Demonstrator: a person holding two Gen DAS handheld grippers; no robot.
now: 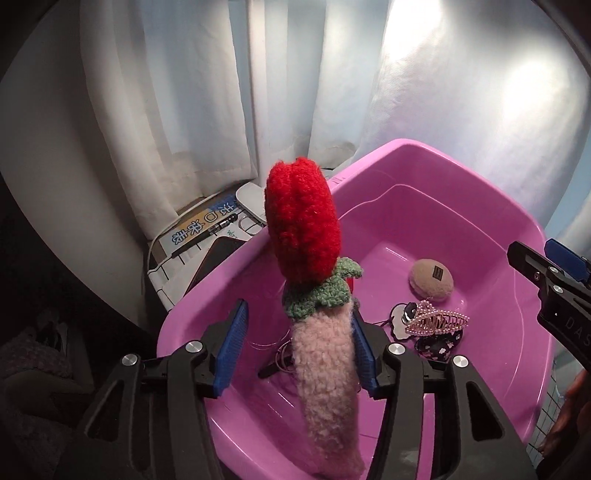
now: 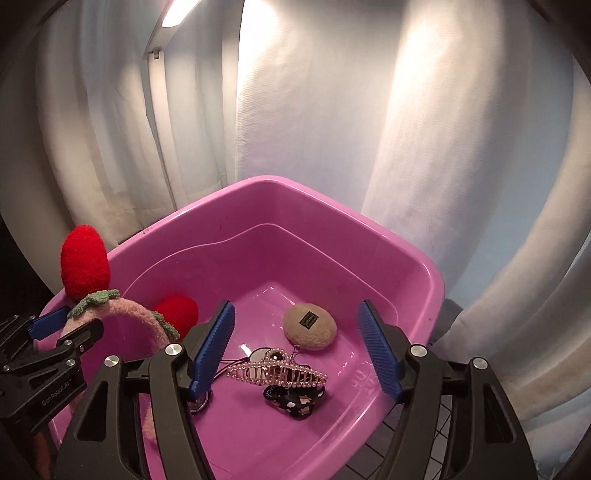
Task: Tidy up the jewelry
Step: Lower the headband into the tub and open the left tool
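Note:
A pink fuzzy headband (image 1: 325, 376) with red knitted strawberries (image 1: 303, 225) stands between the fingers of my left gripper (image 1: 299, 350), over the pink plastic tub (image 1: 480, 206). The jaws are open; the band leans on the right pad. In the right wrist view the headband (image 2: 122, 310) sits at the tub's left wall (image 2: 258, 195). On the tub floor lie a pearl hair claw (image 2: 280, 373), a beige round clip (image 2: 309, 325) and a black floral piece (image 2: 295, 400). My right gripper (image 2: 299, 354) is open and empty above them.
White curtains (image 2: 406, 129) hang behind the tub. Left of the tub a wire rack holds a booklet (image 1: 199, 225), a pen (image 1: 207, 236) and a white device (image 1: 251, 201). A lamp (image 2: 177, 14) shines at the upper left.

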